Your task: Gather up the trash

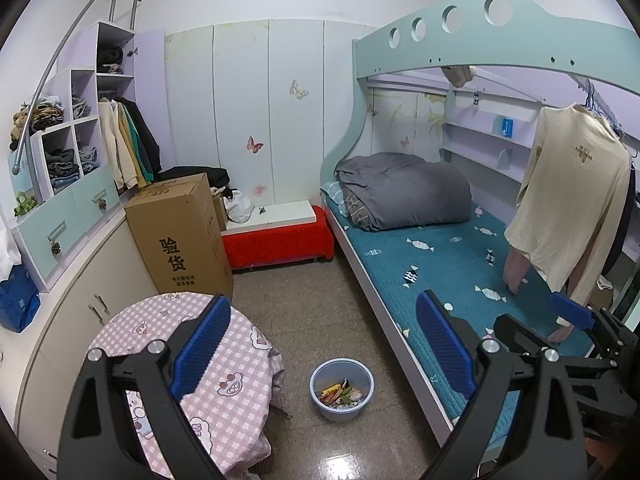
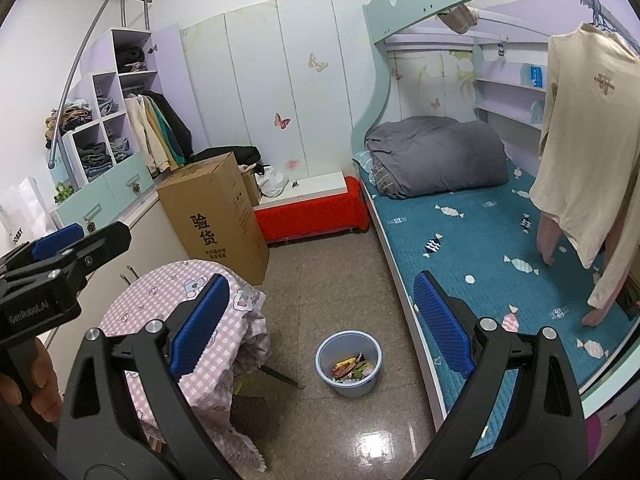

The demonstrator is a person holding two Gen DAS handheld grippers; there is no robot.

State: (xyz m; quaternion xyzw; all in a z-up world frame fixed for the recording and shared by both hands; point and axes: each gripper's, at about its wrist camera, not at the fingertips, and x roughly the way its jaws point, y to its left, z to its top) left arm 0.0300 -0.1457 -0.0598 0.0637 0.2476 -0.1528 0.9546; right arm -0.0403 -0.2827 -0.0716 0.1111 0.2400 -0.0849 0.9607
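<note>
Left wrist view, gripper: the left gripper (image 1: 322, 346) hangs high over the room, blue-padded fingers spread wide apart, nothing between them; empty.
Left wrist view, bin: the round pale-blue plastic bin (image 1: 342, 389) stands on the speckled tile floor (image 1: 304, 304), between the round table under its pink checked cloth (image 1: 200, 360) and the low bed with the teal candy-print cover (image 1: 440, 264); coloured wrappers and scraps (image 1: 341, 395) lie in its bottom.
Left wrist view, progress: trash is already in the bin; no loose scrap shows on floor, table or bed, so by my reading the collecting looks close to finished.
Left wrist view, extra: the right gripper (image 1: 556, 320) pokes in at the right edge; whether it is open I cannot tell from here.
Right wrist view, gripper: the right gripper's fingers stand well apart, holding nothing.
Right wrist view, extra: here the table's leg and the cloth's drooping hem show; also a hand (image 2: 24, 384) gripping the left tool's handle at the left edge; the tall brown cardboard box (image 2: 216, 216) stands behind the table.
</note>
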